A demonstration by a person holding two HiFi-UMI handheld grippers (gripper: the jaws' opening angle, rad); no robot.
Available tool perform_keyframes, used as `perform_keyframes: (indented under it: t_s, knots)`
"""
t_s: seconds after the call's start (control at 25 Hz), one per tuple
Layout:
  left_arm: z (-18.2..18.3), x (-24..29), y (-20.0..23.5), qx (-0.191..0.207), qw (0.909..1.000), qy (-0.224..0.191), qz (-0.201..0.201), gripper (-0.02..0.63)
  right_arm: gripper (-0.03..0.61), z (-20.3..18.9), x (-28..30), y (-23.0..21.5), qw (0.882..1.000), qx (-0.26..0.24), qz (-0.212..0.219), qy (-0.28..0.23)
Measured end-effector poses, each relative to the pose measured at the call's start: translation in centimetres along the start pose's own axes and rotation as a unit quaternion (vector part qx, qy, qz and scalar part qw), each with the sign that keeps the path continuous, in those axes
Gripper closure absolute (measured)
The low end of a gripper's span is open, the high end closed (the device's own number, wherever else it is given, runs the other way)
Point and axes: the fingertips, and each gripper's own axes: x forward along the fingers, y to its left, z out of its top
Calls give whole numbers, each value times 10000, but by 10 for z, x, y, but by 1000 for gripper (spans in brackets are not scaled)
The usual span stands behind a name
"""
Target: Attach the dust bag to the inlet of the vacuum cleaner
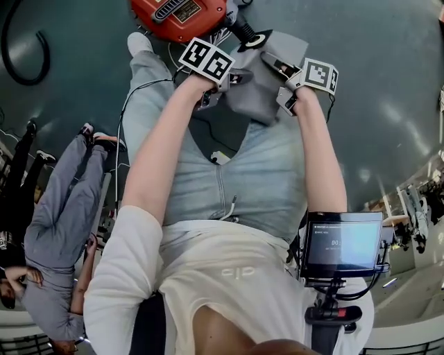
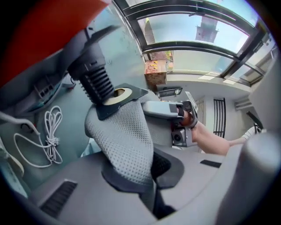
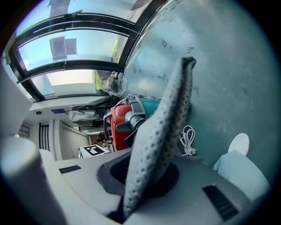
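The red vacuum cleaner (image 1: 179,15) stands on the floor ahead of me, its ribbed black inlet (image 2: 94,81) pointing my way. The grey mesh dust bag (image 1: 267,80) hangs between both grippers. Its black collar (image 2: 120,99) has a pale ring, and the inlet's end sits in that ring. My left gripper (image 1: 238,77) is shut on the bag's left side (image 2: 123,140). My right gripper (image 1: 279,66) is shut on the bag's right edge (image 3: 160,132). From the right gripper view the vacuum (image 3: 117,123) shows behind the bag.
A bundled white cable (image 2: 49,132) lies on the teal floor beside the vacuum. My white shoe (image 1: 139,43) is next to it. A black hose loop (image 1: 24,55) lies far left. A person in grey (image 1: 55,208) sits at left. A small screen (image 1: 343,244) is at right.
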Motion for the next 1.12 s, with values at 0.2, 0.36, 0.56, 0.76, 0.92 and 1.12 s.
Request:
perform_keyframes:
  t_s: [0.2,0.36,0.56,0.76,0.92,1.12]
  knots:
    - [12,-8,5,-115,9994,-295,124,588,560,11,12,6,9992,-230,-141,278]
    - [10,0,1,-133,9989,-415,187,588,560,8,5,1,9990,-192,-125,393]
    - [5,1,-21,-11,9985,-533,141,588,558,2,-15,5,9982,-4,251,548]
    - [0,15,8,-88,9973,-263,685,588,484,23,-33,-23,9992,287,81,267]
    - [-5,17,7,271,9958,-275,836,588,472,38,-52,-33,9997,196,98,-62]
    - [11,10,6,533,9910,-392,1162,588,472,43,-38,-11,9984,-231,510,-47]
